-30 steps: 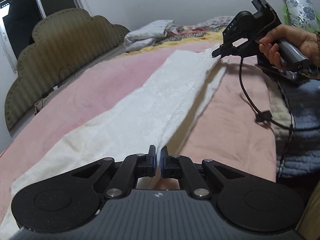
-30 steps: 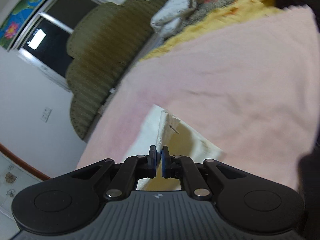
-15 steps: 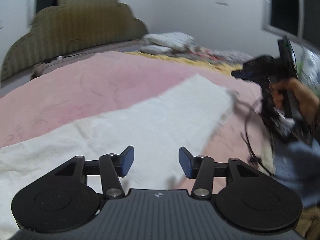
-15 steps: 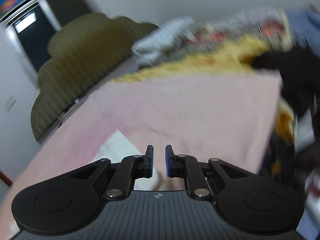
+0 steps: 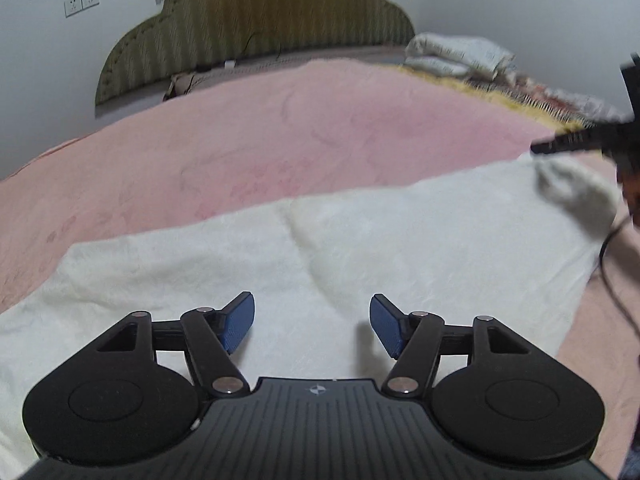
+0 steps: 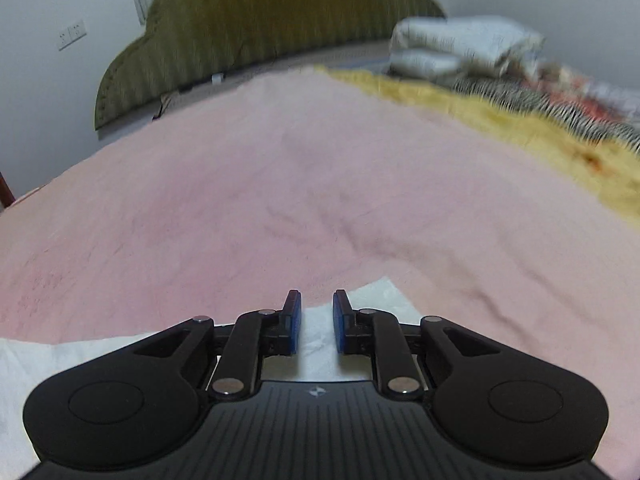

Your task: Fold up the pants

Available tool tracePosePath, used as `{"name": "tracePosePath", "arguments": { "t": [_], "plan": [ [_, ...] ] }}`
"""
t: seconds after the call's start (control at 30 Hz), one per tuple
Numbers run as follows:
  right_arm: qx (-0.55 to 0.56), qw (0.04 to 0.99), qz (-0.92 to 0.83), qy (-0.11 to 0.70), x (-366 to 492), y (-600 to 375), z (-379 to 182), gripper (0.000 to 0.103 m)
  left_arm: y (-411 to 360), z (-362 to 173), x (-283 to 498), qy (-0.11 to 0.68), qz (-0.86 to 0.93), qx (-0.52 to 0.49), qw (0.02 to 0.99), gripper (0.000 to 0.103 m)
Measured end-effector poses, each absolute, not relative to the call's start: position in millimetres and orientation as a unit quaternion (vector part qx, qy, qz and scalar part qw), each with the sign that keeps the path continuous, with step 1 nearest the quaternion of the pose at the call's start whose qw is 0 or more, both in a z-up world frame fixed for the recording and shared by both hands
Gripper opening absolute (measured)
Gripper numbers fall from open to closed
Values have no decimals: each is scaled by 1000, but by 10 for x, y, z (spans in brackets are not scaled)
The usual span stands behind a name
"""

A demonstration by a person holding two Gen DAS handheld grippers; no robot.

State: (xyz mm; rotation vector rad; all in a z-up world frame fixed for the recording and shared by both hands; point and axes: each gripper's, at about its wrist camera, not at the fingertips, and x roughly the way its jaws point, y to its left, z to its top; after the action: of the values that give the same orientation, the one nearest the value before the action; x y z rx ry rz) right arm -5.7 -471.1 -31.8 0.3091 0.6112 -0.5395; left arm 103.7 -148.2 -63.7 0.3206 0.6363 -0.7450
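Vs 1 s ago: both tools were clamped on the white pants, lifting an edge between them. Now both have let go, and the pants lie flat on the bed. Vs 0.5 s ago: left tool has spread a bit wider, and both views have swung to face the headboard.

Left tool (image 5: 312,328): blue pads (image 5: 239,322) wide apart, nothing between them, holding nothing. It hovers over the near part of the pants (image 5: 360,248); can't tell if it touches the fabric. Pants stretch across the pink blanket (image 5: 280,136) from lower left to right, w/ a soft crease running down the middle. At the pants' far right end the fabric is bunched up and blurred, just under the dark tip of the right tool as seen from the left wrist view (image 5: 560,145).

Right tool (image 6: 316,322): pads part open, narrow gap, gripping nothing. A corner of the pants (image 6: 380,300) lies under and just past the fingertips; the rest runs off to the lower left. Contact w/ the cloth can't be judged.

Behind: olive striped headboard (image 6: 256,20), a yellow blanket (image 6: 520,128) to the right of the pink one, and a folded pale quilt (image 6: 460,48) near the wall.
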Motion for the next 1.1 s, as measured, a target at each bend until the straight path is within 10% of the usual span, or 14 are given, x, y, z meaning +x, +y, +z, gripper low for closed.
{"name": "tracePosePath", "arguments": {
  "t": [0.37,0.63,1.1],
  "plan": [
    [126,912,-243,304,-750,-4200,-345,18,-1614,-730,709,264,-400,186,858,73],
    [88,915,-169,356,-943,-3907,-476,39,-1780,-886,467,237,-411,245,845,72],
    [457,852,-194,169,-1496,-4715,-930,39,-1807,-854,445,245,-406,207,856,73]
  ]
}}
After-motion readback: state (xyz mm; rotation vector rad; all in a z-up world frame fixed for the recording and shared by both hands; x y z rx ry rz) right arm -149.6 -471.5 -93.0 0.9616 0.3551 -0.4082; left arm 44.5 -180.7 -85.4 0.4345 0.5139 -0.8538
